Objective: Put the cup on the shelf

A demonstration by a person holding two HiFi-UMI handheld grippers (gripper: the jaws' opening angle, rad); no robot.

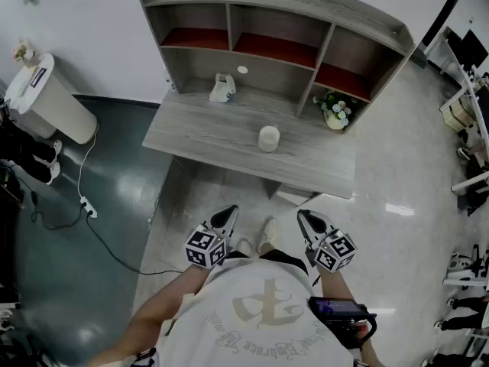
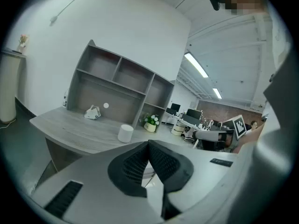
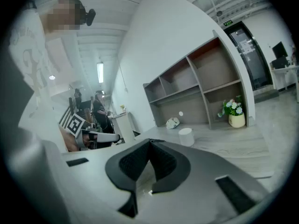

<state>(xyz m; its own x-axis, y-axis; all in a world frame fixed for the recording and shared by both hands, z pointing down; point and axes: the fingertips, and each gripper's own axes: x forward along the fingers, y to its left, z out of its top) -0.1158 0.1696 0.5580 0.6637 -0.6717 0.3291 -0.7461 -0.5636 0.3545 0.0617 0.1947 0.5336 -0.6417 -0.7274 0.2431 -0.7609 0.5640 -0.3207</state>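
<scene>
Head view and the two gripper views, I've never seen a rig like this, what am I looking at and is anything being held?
A person stands before a desk, holding a two-jaw tool in each hand: the left gripper and the right gripper. The downward picture comes from a camera on the person's head; the other two come from cameras riding on each gripper, looking along its jaws. On the desk stand a white cup, a small white object further back, and a flower pot in the shelf unit, lower right. Both grippers are shut and empty.
</scene>
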